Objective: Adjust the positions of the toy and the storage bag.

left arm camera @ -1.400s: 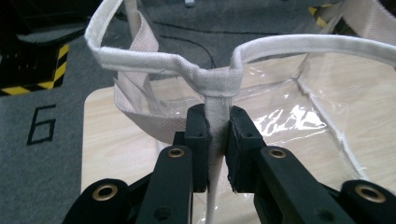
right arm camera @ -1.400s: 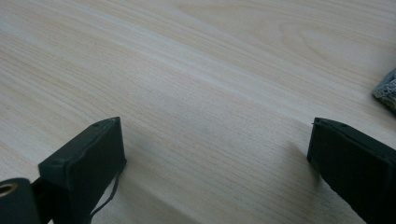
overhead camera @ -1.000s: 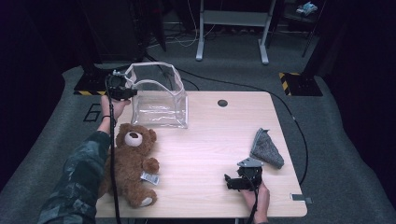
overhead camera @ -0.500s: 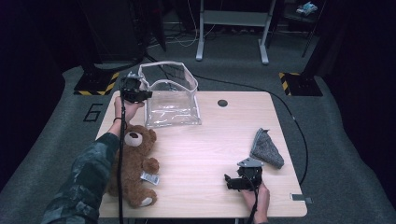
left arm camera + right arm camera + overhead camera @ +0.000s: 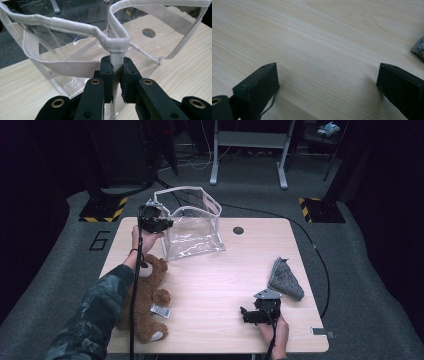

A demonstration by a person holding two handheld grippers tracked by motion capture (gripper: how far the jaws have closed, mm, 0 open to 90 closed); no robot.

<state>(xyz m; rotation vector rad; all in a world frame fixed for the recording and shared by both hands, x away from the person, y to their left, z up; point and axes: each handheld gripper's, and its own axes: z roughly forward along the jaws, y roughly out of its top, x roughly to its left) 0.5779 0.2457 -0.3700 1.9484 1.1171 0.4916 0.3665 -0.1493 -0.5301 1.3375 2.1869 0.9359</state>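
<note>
High view: clear plastic tote bag with white fabric trim point(image 5: 194, 227), empty, upright at upper left of pale wooden bench point(image 5: 215, 285). Left gripper point(image 5: 159, 224) fingers point(image 5: 107, 75) pinching its trim corner; right gripper point(image 5: 250, 314) fingers point(image 5: 259, 83) spread, lower right.

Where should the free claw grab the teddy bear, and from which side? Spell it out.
Take the teddy bear across its belly from above. It lies flat on the table with its head toward the clear bag, so the narrow waist between arms and legs suits the open right claw best, probably.
</note>
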